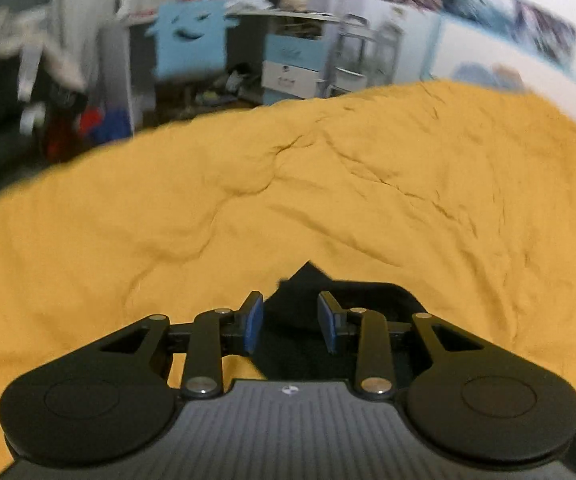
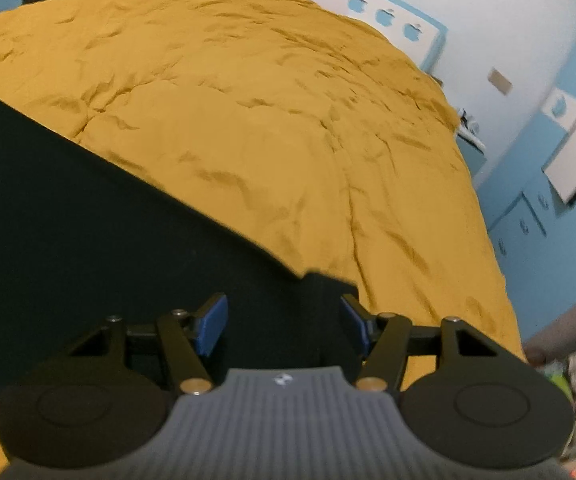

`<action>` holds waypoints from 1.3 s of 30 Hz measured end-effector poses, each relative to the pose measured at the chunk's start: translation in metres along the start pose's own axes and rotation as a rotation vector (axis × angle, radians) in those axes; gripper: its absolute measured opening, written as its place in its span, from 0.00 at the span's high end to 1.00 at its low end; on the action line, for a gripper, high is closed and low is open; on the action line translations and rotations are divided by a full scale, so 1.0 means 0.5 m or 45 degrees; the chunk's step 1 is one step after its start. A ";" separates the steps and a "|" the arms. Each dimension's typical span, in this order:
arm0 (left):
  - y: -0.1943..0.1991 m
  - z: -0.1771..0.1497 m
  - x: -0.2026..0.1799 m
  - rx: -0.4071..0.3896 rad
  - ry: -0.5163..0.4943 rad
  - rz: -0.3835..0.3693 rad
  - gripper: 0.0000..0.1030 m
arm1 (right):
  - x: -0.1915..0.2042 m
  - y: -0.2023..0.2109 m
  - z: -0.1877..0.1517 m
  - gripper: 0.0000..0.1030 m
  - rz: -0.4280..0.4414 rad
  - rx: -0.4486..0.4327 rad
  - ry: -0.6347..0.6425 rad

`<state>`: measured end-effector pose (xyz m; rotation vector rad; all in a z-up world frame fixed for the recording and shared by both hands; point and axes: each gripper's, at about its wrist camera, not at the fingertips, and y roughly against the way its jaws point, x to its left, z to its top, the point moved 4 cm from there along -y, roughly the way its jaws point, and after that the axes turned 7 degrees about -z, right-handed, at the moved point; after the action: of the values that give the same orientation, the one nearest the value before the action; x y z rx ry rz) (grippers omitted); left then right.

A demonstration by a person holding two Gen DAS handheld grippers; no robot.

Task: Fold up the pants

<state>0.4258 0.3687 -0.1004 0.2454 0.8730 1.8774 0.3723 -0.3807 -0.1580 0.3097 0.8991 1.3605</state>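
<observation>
Black pants (image 2: 88,208) lie on a mustard-yellow bed cover (image 2: 268,120), running as a dark band from the left edge to under my right gripper. My right gripper (image 2: 284,324) hovers over the end of the pants. Its blue pads (image 2: 212,322) stand wide apart and do not press the cloth, so it is open. In the left wrist view, a pointed corner of the black pants (image 1: 307,276) pokes out just ahead of my left gripper (image 1: 291,322). Its blue pads (image 1: 254,322) are parted, with dark cloth showing in the gap but no pad pressing on it.
The wrinkled yellow bed cover (image 1: 327,184) fills most of both views. Past the bed's far edge stand a blue cushion with a face (image 1: 190,40), a blue-and-white drawer unit (image 1: 291,68) and cluttered shelves. Blue cabinets (image 2: 527,216) line the wall on the bed's right side.
</observation>
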 end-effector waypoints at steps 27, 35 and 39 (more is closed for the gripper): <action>-0.059 0.078 0.006 -0.104 0.026 -0.075 0.67 | 0.025 0.011 -0.039 0.44 -0.063 0.106 -0.037; -0.093 -0.017 0.057 0.047 0.190 -0.127 0.75 | 0.040 0.012 -0.039 0.44 -0.047 0.092 -0.020; -0.124 -0.028 0.066 0.053 0.269 -0.125 0.75 | 0.038 0.018 -0.035 0.44 -0.056 0.087 0.008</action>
<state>0.4470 0.4049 -0.1583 0.0286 1.0486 1.8170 0.3527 -0.3665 -0.1704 0.3363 0.9539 1.2927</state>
